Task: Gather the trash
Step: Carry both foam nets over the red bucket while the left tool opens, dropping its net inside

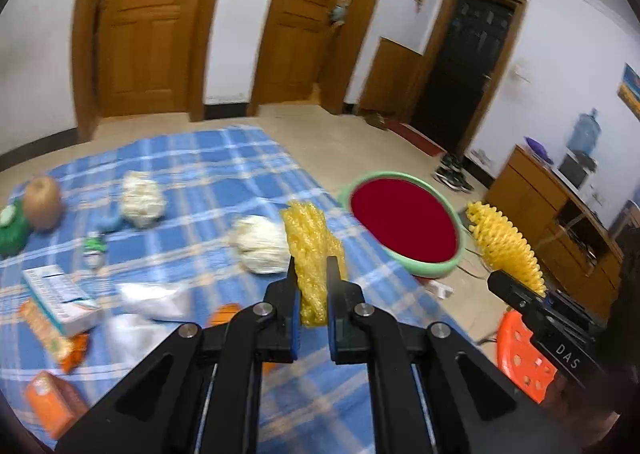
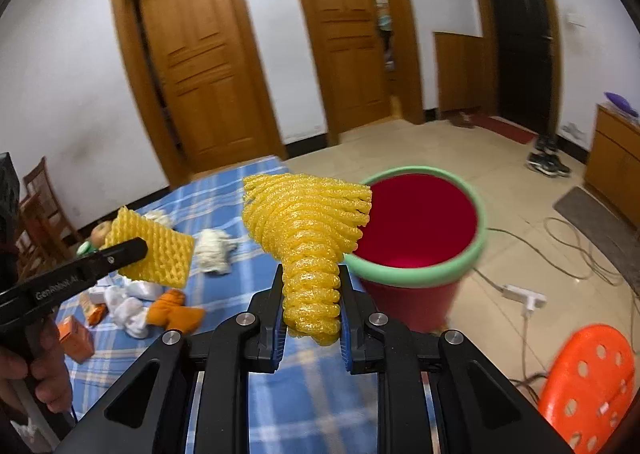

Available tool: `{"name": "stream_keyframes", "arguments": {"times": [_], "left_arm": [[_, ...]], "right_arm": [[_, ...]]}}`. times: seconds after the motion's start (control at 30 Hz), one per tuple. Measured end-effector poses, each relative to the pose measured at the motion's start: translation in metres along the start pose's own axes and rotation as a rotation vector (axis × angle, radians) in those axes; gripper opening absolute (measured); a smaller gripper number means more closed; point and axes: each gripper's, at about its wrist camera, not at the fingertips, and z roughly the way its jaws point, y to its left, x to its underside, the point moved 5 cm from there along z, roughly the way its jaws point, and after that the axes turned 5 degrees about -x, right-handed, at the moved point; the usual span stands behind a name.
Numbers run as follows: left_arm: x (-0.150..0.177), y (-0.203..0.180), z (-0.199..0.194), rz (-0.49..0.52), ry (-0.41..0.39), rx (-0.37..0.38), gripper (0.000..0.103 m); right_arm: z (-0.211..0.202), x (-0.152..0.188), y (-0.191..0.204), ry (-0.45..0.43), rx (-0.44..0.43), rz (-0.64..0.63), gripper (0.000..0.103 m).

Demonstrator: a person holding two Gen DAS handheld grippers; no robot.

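Note:
My left gripper (image 1: 311,260) is shut on a flat yellow foam fruit net (image 1: 310,242), held up over the blue checked cloth (image 1: 208,170). The same net (image 2: 160,250) and the left gripper's finger (image 2: 120,252) show at the left of the right wrist view. My right gripper (image 2: 310,274) is shut on a second, flared yellow foam net (image 2: 308,222), lifted beside the red bin with a green rim (image 2: 416,230). From the left wrist view this net (image 1: 504,242) hangs just right of the bin (image 1: 404,224).
White crumpled tissues (image 1: 260,240), a brown round fruit (image 1: 42,202), a green lid (image 1: 10,226), small boxes (image 1: 60,298) and orange cartons (image 1: 52,406) lie on the cloth. An orange stool (image 2: 588,378), a power strip with cables (image 2: 524,296) and a wooden cabinet (image 1: 556,222) stand on the right.

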Motion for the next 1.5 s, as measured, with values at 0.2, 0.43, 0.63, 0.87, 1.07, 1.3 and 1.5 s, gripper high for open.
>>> {"name": "stream_keyframes", "arguments": {"times": [0.2, 0.43, 0.63, 0.87, 1.07, 1.3, 1.5], "left_arm": [[-0.007, -0.065, 0.021, 0.056, 0.011, 0.145, 0.008], [-0.004, -0.111, 0.031, 0.122, 0.022, 0.198, 0.008], [-0.01, -0.113, 0.049, 0.111, 0.038, 0.181, 0.008], [-0.025, -0.119, 0.084, 0.138, 0.039, 0.116, 0.008], [-0.047, -0.136, 0.132, 0.173, 0.051, 0.106, 0.008], [-0.068, -0.133, 0.198, 0.186, 0.107, 0.051, 0.01], [-0.075, -0.12, 0.195, 0.178, 0.026, 0.002, 0.082]], "right_arm": [[-0.039, -0.005, -0.046, -0.039, 0.151, 0.027, 0.021], [-0.056, -0.009, -0.073, -0.062, 0.227, 0.049, 0.021], [-0.038, -0.012, -0.078, -0.031, 0.2, 0.034, 0.021], [0.014, -0.026, -0.097, 0.019, 0.142, 0.029, 0.021], [0.071, -0.044, -0.117, 0.059, 0.111, 0.03, 0.021], [0.144, -0.069, -0.142, 0.117, 0.155, 0.013, 0.032], [0.145, -0.093, -0.138, 0.08, 0.175, -0.031, 0.068]]}}
